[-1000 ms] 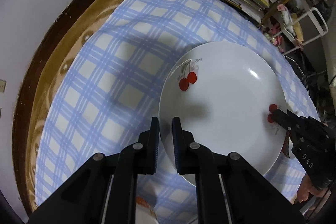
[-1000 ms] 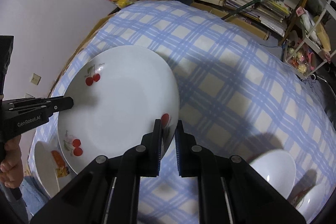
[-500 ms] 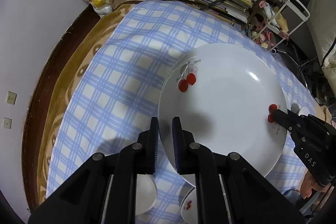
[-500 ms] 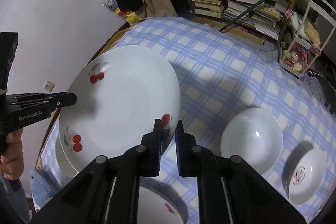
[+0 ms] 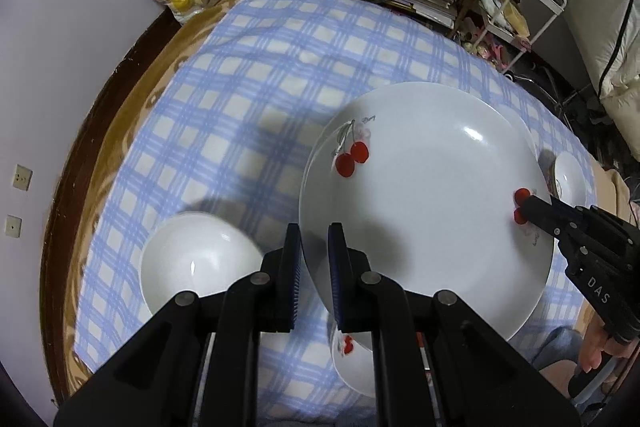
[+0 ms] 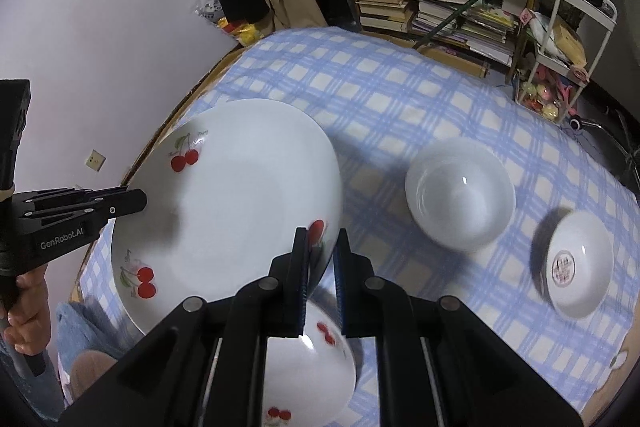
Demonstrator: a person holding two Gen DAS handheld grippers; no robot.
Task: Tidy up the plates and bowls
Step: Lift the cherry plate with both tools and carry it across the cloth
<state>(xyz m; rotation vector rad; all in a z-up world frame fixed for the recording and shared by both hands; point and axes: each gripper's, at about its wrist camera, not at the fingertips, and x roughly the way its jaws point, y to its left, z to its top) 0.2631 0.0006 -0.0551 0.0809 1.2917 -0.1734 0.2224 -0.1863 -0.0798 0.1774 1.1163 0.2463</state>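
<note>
Two claws carry one cherry-print plate by opposite rim pts, clear above the surface: left claw pinching the near rim in its view, right claw pinching the rim by a cherry mark. Dual grip likely keeps the wide plate level. Below it sits another cherry plate, prob. the stack target. White bowl and shallow dish rest apart on the checked cloth.

Both wrist views look steeply down from opposite rims, sharing the cherry plate.
</note>
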